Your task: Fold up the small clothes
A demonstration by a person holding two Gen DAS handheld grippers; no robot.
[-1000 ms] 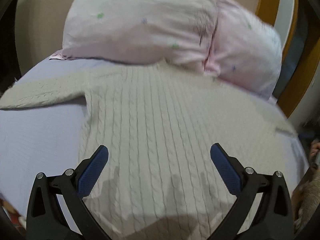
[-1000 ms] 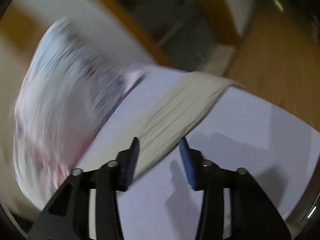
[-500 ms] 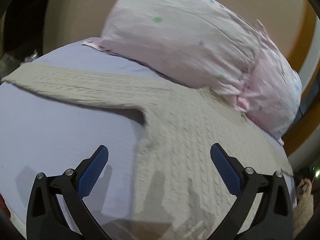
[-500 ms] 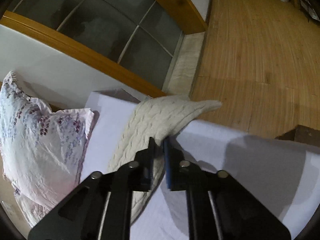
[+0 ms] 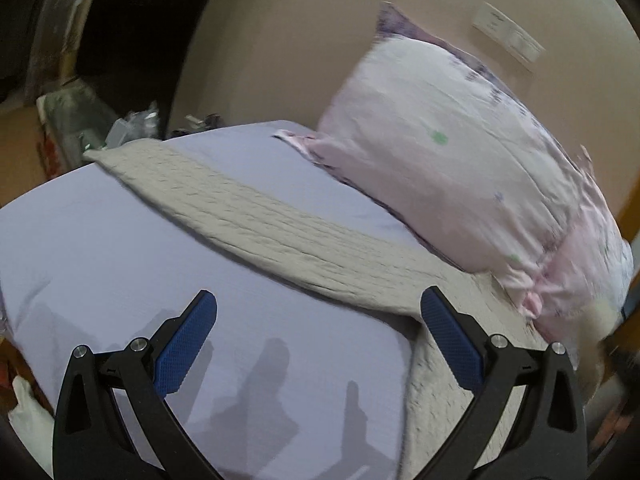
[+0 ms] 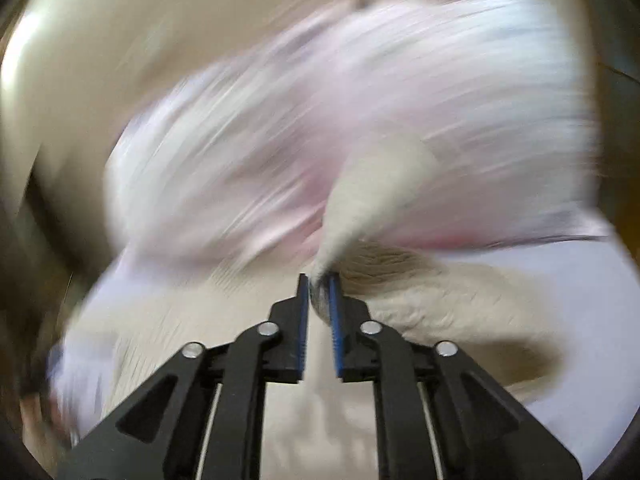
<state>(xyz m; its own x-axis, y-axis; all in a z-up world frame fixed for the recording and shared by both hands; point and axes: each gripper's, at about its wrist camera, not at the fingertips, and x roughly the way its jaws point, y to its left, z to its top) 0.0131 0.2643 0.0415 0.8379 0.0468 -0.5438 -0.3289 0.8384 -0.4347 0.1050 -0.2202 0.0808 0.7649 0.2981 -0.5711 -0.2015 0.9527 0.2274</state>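
A cream cable-knit sweater [image 5: 436, 384] lies flat on the lilac bed sheet [image 5: 100, 264]. Its left sleeve [image 5: 240, 208] stretches out toward the far left edge of the bed. My left gripper [image 5: 318, 336] is open and empty, held above the sheet just below that sleeve. My right gripper [image 6: 319, 292] is shut on the end of the other sleeve [image 6: 372, 196] and holds it lifted over the sweater body [image 6: 432, 300]. The right wrist view is heavily blurred by motion.
A pink floral pillow [image 5: 472, 168] leans against the beige wall at the head of the bed; it shows blurred in the right wrist view [image 6: 320, 120]. Clutter [image 5: 80, 124] sits beyond the bed's far left edge.
My left gripper swung left from over the sweater body to the left sleeve, staying open. My right gripper closed on the right sleeve end and carried it up and inward over the sweater.
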